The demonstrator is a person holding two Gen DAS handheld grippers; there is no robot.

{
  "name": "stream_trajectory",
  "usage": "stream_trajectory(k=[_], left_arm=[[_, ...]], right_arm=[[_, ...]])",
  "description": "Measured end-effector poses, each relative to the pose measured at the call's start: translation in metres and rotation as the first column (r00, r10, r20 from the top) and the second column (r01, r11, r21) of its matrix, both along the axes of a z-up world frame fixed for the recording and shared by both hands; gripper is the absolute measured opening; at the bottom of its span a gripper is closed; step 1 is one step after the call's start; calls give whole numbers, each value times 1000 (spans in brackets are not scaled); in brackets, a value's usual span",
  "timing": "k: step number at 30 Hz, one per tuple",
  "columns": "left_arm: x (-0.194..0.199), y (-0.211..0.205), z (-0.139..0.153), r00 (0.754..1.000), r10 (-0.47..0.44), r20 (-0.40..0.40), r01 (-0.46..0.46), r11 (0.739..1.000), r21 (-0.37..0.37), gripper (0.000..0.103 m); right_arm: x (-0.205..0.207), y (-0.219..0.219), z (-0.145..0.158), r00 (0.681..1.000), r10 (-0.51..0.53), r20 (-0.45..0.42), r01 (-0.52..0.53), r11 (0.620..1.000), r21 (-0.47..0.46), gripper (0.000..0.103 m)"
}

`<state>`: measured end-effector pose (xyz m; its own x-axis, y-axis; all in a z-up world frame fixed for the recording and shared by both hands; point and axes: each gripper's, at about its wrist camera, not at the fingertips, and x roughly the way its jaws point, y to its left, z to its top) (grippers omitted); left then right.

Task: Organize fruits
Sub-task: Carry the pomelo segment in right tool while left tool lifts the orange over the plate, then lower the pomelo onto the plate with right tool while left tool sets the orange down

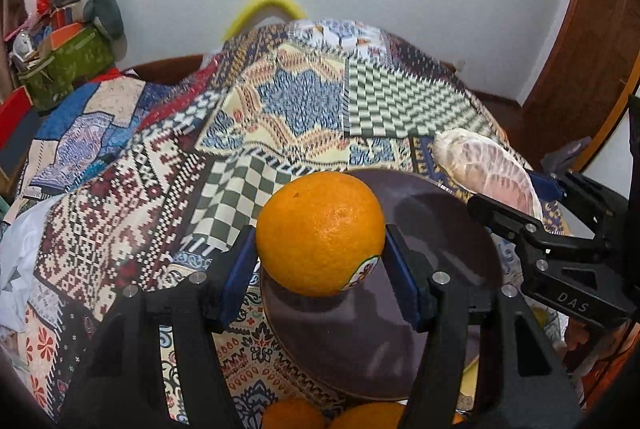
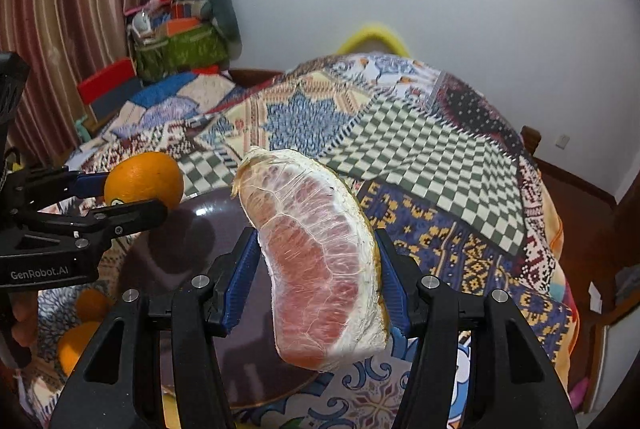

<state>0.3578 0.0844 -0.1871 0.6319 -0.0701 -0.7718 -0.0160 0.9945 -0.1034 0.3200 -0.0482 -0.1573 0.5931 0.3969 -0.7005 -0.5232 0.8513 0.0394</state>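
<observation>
Left claw was clenched on a whole orange, one blue pad on each side of its widest part. Directly beneath and ahead of this claw lay a dark round plate on the patterned bedspread; whether the orange touched the plate could not be determined. Right claw was clenched on a peeled pomelo segment, gripped across its lower half, with the tip rising above the fingers. The plate sat below and to the left of this claw. Further oranges lay on the bedspread, below and to the left of the right claw, just beside the plate.

Handling notes, as judgement:
- Orange: firm, round, moderately heavy. The waxy rind may slip; hold at the widest part, as here. It is liable to roll once released on the plate.
- Pomelo segment: light, soft, fragile. Its thin membrane will tear or weep under excess pressure. Grip across the thick middle, flat sides against the pads, with minimal force.
- Set each fruit down low before release.
</observation>
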Motion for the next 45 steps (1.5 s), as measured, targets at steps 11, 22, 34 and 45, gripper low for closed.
stream_trajectory(k=[11, 22, 34, 45], left_arm=[[16, 2, -22, 995, -9, -97, 10, 1000, 5, 62], [22, -1, -30, 988, -10, -154, 15, 1000, 28, 63], [7, -11, -7, 994, -29, -109, 34, 998, 46, 68], [-44, -16, 45, 1000, -26, 2, 25, 997, 71, 70]], right_arm=[[16, 11, -21, 997, 46, -66, -51, 995, -80, 54], [20, 9, -18, 996, 63, -69, -68, 994, -81, 55], [-7, -9, 17, 999, 36, 6, -36, 999, -31, 61], [-51, -37, 51, 997, -6, 74, 3, 999, 46, 65]])
